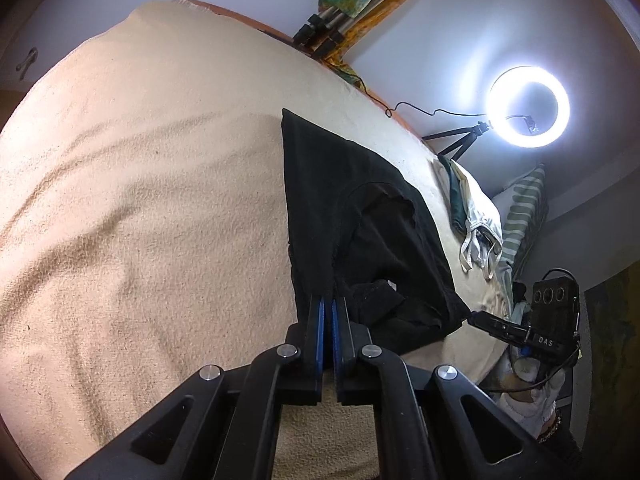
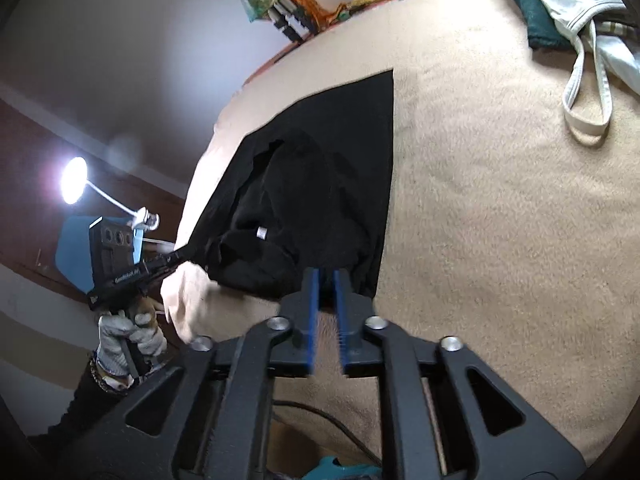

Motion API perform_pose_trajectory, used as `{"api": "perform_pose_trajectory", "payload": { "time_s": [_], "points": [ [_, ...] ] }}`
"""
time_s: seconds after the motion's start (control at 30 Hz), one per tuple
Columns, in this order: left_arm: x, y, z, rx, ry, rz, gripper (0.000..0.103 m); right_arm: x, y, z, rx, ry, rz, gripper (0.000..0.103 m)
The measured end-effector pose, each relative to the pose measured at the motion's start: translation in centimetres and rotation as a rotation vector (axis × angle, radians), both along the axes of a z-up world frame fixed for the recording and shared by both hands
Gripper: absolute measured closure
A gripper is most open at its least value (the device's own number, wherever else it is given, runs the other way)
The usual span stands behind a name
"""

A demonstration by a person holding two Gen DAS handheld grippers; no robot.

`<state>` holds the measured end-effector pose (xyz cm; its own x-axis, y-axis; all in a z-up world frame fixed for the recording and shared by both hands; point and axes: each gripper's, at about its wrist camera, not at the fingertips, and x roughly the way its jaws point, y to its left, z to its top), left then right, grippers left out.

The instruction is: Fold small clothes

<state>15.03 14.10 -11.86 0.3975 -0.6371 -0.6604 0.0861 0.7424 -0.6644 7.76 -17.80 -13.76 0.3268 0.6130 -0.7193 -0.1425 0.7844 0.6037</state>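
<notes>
The black garment [image 1: 360,216] lay spread on the beige blanket [image 1: 140,200], straight ahead of both grippers, its near edge bunched up just beyond their fingertips. The left gripper [image 1: 329,300] was fully closed, its blue pads pinching the near hem with no gap showing between them. The right gripper [image 2: 326,276] stood only slightly apart, its jaws astride the same near edge; whether its pads actually pressed the cloth could not be told. The garment looked thin, light and limp: it sagged into folds at once, so it would offer no stiffness and would drape from whatever point was held. It seemed unlikely to slip from rubbery pads, but a single layer could easily be caught instead of the whole thickness. The best hold was probably at the two near corners of the hem, one per gripper and well apart, so the edge stayed taut when lifted. Beyond the right gripper, to its right, a pile of pale clothes [image 2: 580,20] waited.
</notes>
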Motion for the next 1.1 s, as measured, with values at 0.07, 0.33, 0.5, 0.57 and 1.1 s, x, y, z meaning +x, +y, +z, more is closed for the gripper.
{"api": "perform_pose_trajectory", "payload": {
  "time_s": [0.07,0.33,0.5,0.57,1.1],
  "points": [
    [0.1,-0.1,0.0,0.003,0.001,-0.002,0.103,0.1,-0.2,-0.4,-0.006,0.014,-0.017,0.076],
    [0.2,-0.3,-0.3,0.012,0.008,0.000,0.103,0.3,0.2,0.0,-0.023,-0.004,-0.009,0.076],
    [0.2,-0.1,-0.3,0.014,0.006,0.003,0.103,-0.3,-1.0,-0.3,0.136,0.064,-0.024,0.076],
    [0.2,-0.1,-0.3,0.016,0.006,0.003,0.103,-0.3,-1.3,-1.2,0.190,0.108,-0.030,0.076],
    [0.0,-0.3,0.0,-0.006,0.008,-0.009,0.103,1.1,0.1,-0.8,0.130,0.071,-0.026,0.098]
  ]
}}
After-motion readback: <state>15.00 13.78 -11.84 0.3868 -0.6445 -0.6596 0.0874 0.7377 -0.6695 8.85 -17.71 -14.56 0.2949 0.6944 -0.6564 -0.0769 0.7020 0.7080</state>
